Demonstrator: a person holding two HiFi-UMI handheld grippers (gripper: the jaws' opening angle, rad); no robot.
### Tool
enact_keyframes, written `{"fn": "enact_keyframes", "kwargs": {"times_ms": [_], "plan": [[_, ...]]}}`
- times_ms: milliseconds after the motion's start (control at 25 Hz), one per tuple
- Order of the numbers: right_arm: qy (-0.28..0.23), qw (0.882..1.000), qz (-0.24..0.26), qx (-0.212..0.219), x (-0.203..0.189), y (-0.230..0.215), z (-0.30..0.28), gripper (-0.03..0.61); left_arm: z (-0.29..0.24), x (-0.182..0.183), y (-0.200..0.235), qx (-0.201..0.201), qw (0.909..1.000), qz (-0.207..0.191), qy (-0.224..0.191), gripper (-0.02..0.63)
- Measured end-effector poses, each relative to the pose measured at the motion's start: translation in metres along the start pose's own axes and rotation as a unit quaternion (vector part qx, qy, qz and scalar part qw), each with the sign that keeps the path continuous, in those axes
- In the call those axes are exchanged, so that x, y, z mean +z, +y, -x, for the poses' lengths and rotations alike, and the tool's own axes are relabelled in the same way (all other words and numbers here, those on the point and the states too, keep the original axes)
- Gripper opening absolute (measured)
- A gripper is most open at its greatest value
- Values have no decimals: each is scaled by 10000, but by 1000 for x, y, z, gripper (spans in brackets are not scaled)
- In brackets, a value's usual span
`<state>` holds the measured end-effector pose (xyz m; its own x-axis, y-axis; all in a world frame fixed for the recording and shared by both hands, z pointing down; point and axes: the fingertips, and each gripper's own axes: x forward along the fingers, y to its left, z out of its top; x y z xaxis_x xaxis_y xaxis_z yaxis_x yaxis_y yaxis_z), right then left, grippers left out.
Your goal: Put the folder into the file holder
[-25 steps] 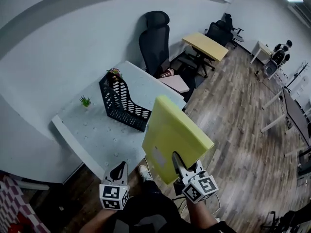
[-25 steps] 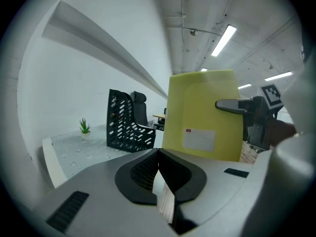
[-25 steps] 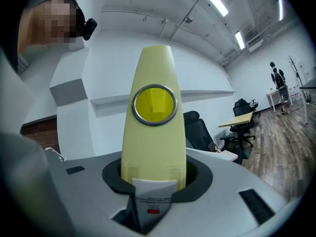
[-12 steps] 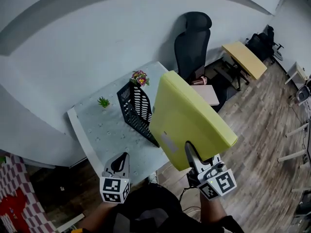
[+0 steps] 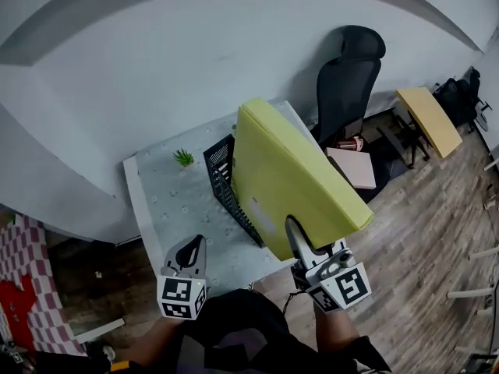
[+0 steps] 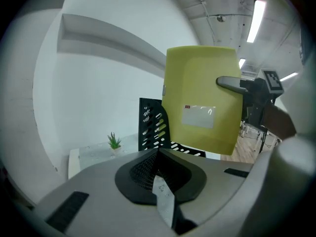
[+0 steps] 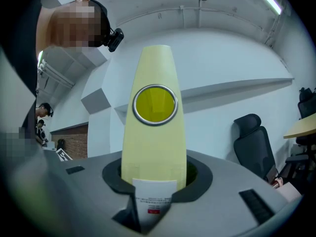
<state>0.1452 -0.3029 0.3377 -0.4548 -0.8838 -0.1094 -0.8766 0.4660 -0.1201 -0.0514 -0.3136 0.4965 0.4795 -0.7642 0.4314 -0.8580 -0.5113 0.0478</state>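
Both grippers have swung in toward the table (image 5: 160, 197) over the last second; the folder (image 5: 292, 181), which hung above the floor short of the table edge, now stands in the air over the near side of the table and hides most of the file holder (image 5: 226, 179) in the head view. The right gripper (image 5: 296, 236) pinches the folder at its near end, jaws clamped on either side of the spine; the right gripper view shows the spine (image 7: 154, 132) with its ring hole rising straight out from between them. The left gripper (image 5: 193, 248) hangs lower and nearer the person, jaws pressed together on nothing, well apart from the file holder. The file holder sits on the table, open side up, with a small plant (image 5: 183, 157) beyond it near the wall.

Several things could go wrong from here, as I judge it; the folder is gripped at one end only, so its weight may make it sag or twist in the jaws; it blocks the head view of the slot, so a corner may catch the rim; the holder looks light and nothing steadies it, so a push could slide or tip it.
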Motion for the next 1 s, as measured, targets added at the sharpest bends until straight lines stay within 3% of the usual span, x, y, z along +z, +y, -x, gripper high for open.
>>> {"fn": "enact_keyframes", "kwargs": {"times_ms": [400, 1000], "plan": [[18, 9991, 160, 382, -32, -9, -47, 150, 1, -10, 32, 741, 9968, 232, 176, 9], [-281, 9987, -54, 423, -65, -18, -56, 150, -22, -26, 16, 691, 9956, 131, 616, 9]]}}
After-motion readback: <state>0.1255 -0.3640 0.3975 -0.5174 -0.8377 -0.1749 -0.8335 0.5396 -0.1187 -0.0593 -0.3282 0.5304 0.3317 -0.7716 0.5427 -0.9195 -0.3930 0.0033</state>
